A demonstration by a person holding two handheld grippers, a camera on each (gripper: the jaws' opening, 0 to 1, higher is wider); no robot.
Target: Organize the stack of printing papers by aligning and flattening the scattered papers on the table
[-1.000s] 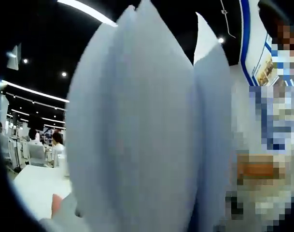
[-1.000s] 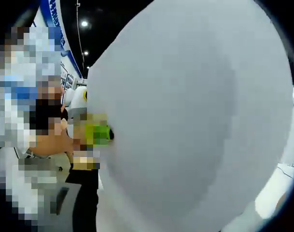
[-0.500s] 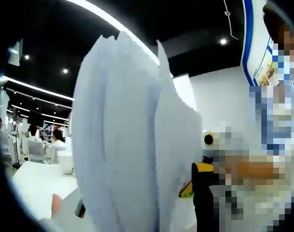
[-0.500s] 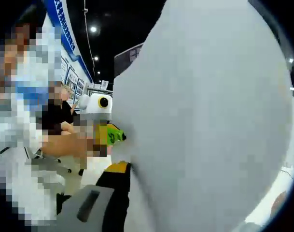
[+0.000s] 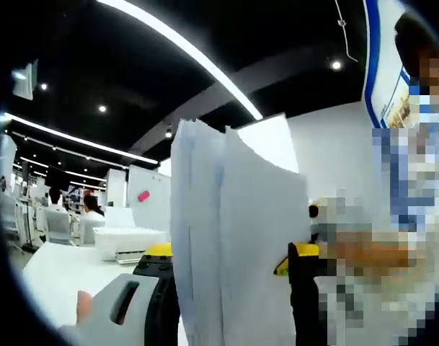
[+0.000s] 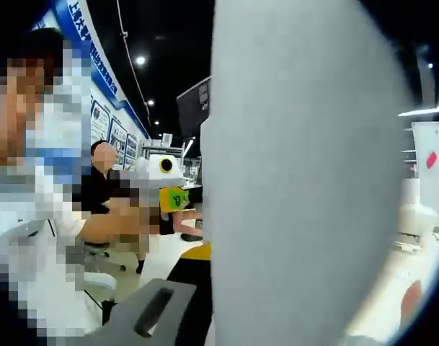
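Note:
A stack of white printing papers [image 5: 237,245] stands on edge between my left gripper's jaws, its top edges nearly level with one sheet slightly higher. My left gripper [image 5: 230,303] is shut on it, a grey and black-yellow jaw on each side. In the right gripper view the same stack of papers [image 6: 313,180] looms close as a broad white face. My right gripper [image 6: 291,317] is shut on the stack; its left jaw hugs the sheet's edge and the paper hides the other jaw. The left gripper [image 6: 165,184], white with a green tag, appears beyond, held by a hand.
A white table [image 5: 50,277] lies low on the left with a white box [image 5: 129,241] on it. Seated people [image 5: 89,213] are far off. A person stands close on the right [image 5: 410,216]. A blue-trimmed poster wall [image 6: 107,122] and a seated person [image 6: 100,173] lie behind.
The papers, earlier fanned out and spread across both views, have dropped lower and drawn into a narrower, more even stack. Both grippers' jaws have come into sight.

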